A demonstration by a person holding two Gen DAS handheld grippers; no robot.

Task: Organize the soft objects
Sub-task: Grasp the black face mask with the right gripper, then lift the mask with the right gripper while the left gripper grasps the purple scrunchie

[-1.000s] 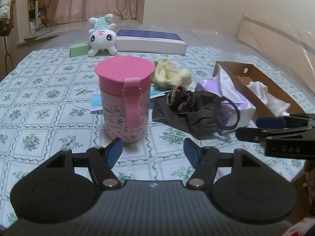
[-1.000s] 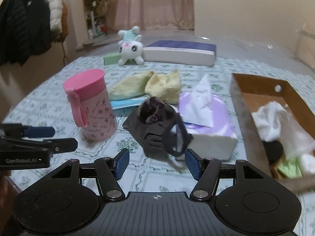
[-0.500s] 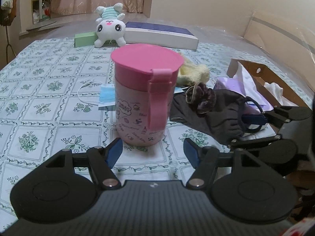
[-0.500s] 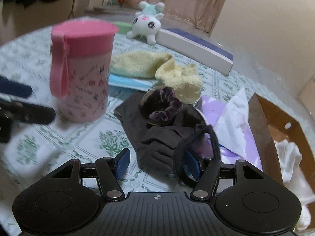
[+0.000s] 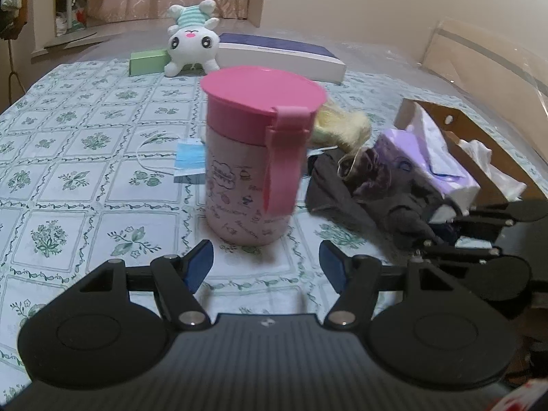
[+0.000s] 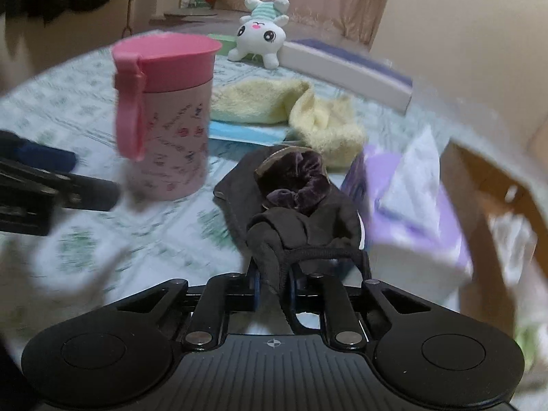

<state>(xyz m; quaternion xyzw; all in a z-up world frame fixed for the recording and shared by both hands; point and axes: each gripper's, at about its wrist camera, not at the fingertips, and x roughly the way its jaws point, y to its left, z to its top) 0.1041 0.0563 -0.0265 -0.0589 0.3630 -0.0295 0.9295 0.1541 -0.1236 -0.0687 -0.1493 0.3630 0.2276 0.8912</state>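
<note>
The right wrist view is showing what the left cannot: the right gripper [image 6: 274,291] is pinching the near edge of the dark cloth mask [image 6: 301,229], its blue pads pressed together on the fabric with the black ear loop draping over them. From the left view that gripper [image 5: 479,229] is only appearing side-on at the right edge, its tips buried in the mask [image 5: 376,202].

The left gripper [image 5: 267,263] is hovering low over the patterned tablecloth [image 5: 68,157], jaws spread wide and holding nothing, pointing at the pink lidded cup [image 5: 257,157] standing just ahead (blocking part of the blue face mask [image 5: 188,161] behind it).

A brown cardboard tray [image 5: 486,157] is sitting at the right, with a purple tissue pack [image 6: 411,205] touching the dark mask. Yellow towels [image 6: 294,109] are lying behind, a white plush bunny [image 5: 191,41] farther back, and a purple velvet scrunchie [image 6: 294,181] is resting on top of the dark mask.
</note>
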